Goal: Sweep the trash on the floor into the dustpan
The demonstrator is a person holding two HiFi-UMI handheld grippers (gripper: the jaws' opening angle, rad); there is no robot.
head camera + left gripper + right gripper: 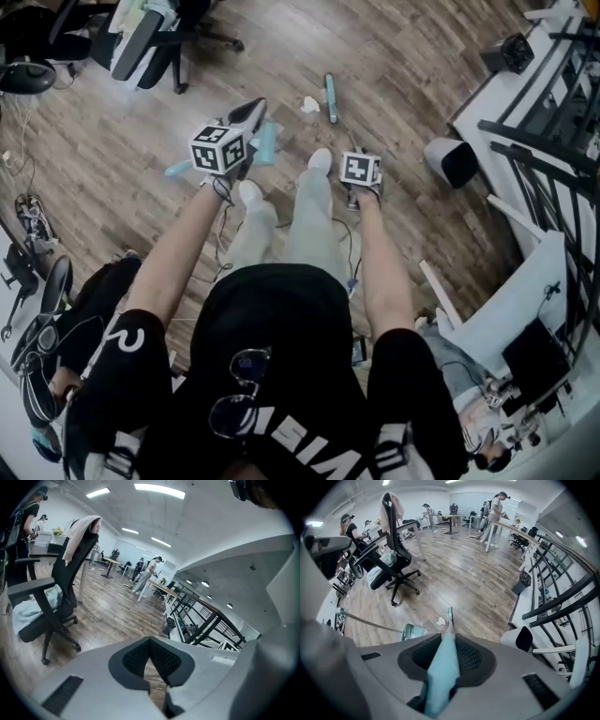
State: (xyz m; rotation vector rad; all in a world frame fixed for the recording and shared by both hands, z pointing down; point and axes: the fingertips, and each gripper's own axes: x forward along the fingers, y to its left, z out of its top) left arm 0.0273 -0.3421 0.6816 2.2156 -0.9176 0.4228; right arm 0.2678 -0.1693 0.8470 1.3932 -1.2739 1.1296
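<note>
While the trash [309, 104] lies unswept at upper centre of the head view, the broom handle [440, 677] is clamped by the right gripper [450, 638]; the left gripper [150, 641] is closed on nothing, beside the dustpan [412, 631].

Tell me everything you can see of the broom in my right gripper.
The broom is pale teal and looks like plastic. Its flat handle is clamped between the jaws of the right gripper and slopes forward and down to a narrow head at the wood floor. A crumpled white scrap lies close beside the head. The teal dustpan lies a little nearer the person.
</note>
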